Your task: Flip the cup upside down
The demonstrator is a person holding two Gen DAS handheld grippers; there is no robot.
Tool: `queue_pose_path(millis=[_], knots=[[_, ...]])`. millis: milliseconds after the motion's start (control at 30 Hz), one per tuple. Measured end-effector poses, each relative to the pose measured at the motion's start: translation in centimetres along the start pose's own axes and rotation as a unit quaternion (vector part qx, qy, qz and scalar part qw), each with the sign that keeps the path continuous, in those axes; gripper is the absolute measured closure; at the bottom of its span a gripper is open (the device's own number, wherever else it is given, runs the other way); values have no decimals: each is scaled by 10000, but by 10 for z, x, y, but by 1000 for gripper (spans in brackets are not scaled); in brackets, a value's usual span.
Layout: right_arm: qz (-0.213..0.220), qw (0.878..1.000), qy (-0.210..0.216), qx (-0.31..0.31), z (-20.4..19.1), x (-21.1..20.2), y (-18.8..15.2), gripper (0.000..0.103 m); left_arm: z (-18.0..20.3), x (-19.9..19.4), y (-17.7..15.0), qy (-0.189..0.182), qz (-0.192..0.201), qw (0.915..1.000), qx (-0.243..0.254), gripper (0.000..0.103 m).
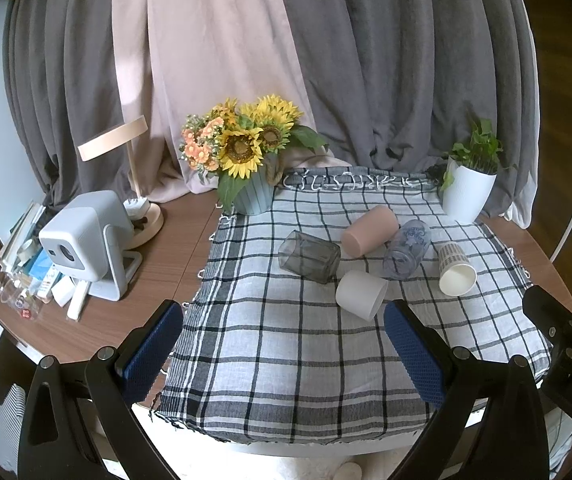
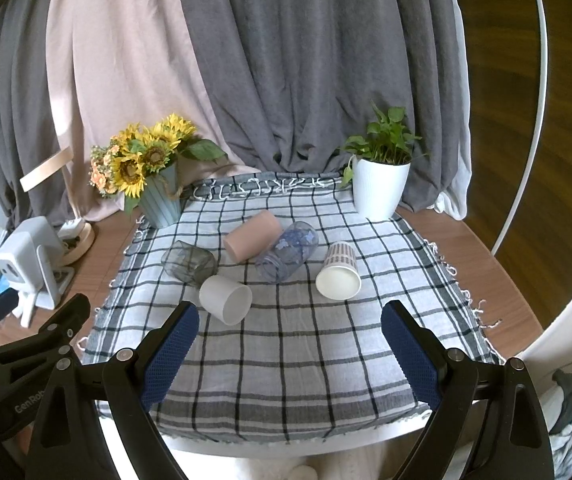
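Several cups lie on their sides on a checked cloth (image 1: pixel 286 360): a grey glass (image 1: pixel 309 256), a pink cup (image 1: pixel 369 231), a clear blue printed cup (image 1: pixel 407 249), a white cup (image 1: pixel 361 295) and a paper cup (image 1: pixel 456 269). They also show in the right wrist view: grey glass (image 2: pixel 189 263), pink cup (image 2: pixel 252 235), blue cup (image 2: pixel 287 257), white cup (image 2: pixel 225 299), paper cup (image 2: pixel 339 277). My left gripper (image 1: pixel 284 354) is open and empty, near the cloth's front. My right gripper (image 2: pixel 290 354) is open and empty, likewise in front of the cups.
A sunflower pot (image 1: pixel 251 196) stands at the cloth's back left and a white plant pot (image 1: pixel 467 192) at the back right. A white projector (image 1: pixel 86 240), a lamp (image 1: pixel 142 216) and clutter fill the table's left. Curtains hang behind.
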State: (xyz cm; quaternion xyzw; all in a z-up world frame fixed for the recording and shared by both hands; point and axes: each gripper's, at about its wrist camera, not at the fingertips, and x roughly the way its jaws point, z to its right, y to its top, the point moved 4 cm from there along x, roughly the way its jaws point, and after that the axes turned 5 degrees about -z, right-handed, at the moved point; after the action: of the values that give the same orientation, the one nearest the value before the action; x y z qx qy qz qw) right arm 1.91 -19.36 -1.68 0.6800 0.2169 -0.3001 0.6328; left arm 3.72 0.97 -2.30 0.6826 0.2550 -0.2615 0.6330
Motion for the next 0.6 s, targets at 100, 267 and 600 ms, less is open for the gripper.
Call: queue_pose_path(millis=[100, 267, 600], knots=[[-5, 10000, 6, 0, 0, 0, 0, 10, 0, 0, 0, -2, -4, 10000, 2, 0], [-6, 10000, 4, 1, 5, 0, 0, 10, 0, 0, 0, -12, -6, 10000, 2, 0], [2, 10000, -8, 5, -2, 1, 0, 10, 0, 0, 1, -13, -16, 10000, -6, 0]])
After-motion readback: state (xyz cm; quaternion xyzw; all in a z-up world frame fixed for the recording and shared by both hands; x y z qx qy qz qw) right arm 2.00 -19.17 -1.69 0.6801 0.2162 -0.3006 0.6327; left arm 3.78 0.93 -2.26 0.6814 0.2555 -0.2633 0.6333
